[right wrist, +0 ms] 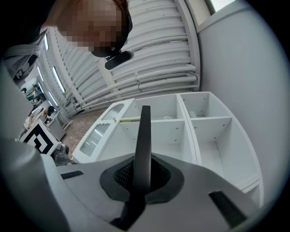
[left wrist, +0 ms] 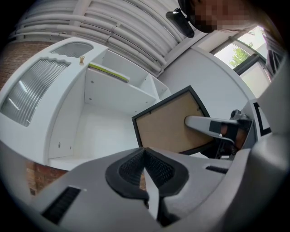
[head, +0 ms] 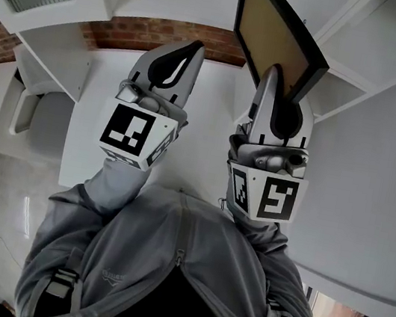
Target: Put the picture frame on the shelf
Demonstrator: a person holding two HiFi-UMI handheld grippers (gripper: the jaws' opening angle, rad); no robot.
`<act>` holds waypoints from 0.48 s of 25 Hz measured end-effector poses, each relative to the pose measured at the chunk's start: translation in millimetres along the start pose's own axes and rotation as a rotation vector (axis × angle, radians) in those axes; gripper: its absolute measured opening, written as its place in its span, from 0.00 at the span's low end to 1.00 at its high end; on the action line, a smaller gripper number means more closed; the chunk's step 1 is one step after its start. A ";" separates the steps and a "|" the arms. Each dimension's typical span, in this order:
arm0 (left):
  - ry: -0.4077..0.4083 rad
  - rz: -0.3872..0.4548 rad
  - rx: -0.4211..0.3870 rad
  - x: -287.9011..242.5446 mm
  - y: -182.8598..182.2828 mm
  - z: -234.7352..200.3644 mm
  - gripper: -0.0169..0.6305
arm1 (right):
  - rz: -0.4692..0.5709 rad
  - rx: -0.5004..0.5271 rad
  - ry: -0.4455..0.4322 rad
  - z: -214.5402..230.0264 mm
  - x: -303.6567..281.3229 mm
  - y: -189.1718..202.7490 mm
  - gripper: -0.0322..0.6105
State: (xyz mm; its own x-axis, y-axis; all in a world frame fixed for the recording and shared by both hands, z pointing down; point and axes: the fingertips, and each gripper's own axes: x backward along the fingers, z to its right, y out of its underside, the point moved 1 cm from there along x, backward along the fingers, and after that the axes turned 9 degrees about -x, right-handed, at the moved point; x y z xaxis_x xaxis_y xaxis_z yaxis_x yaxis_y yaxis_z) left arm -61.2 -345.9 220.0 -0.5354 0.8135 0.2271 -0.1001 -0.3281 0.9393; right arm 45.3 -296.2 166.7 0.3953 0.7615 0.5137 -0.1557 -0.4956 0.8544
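White shelf [head: 385, 43] against brick wall [head: 167, 34]; one frame [head: 277, 31], two grippers.
Counting in my right gripper view, I see four open compartments and one ribbed-glass door at the shelf's left. My right gripper [head: 275, 75] has its jaws nearly together, clamped on the frame's thin black edge. It holds the frame up in the air in front of the shelf, brown backing toward me, touching no board. My left gripper [head: 190, 48] is fully closed with nothing between its jaws. It hangs just beside the right one, apart from the frame.
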 end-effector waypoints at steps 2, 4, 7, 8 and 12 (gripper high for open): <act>-0.002 0.000 -0.001 -0.8 -1.2 -0.2 0.04 | 0.003 0.001 -0.008 -0.5 -0.1 -4.0 0.10; -0.007 0.003 -0.002 -1.6 -2.2 -2.9 0.04 | 0.006 0.002 -0.016 -1.7 -1.7 -6.3 0.10; -0.012 0.008 -0.003 -3.1 -2.1 -7.6 0.04 | 0.012 0.009 -0.017 -2.6 -5.2 -7.3 0.10; -0.012 0.009 -0.003 -3.7 -2.3 -8.3 0.04 | 0.015 0.012 -0.016 -2.2 -6.2 -8.1 0.10; -0.016 0.014 -0.007 -6.4 -4.6 -9.4 0.04 | 0.023 0.036 -0.019 1.1 -13.2 -8.8 0.10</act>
State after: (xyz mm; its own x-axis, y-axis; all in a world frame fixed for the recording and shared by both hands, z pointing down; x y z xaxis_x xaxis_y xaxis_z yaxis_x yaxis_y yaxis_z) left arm -65.1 -354.1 211.8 -0.5237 0.8162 0.2440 -0.0986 -0.3426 0.9343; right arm 42.4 -302.4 152.3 0.4089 0.7418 0.5314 -0.1326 -0.5279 0.8389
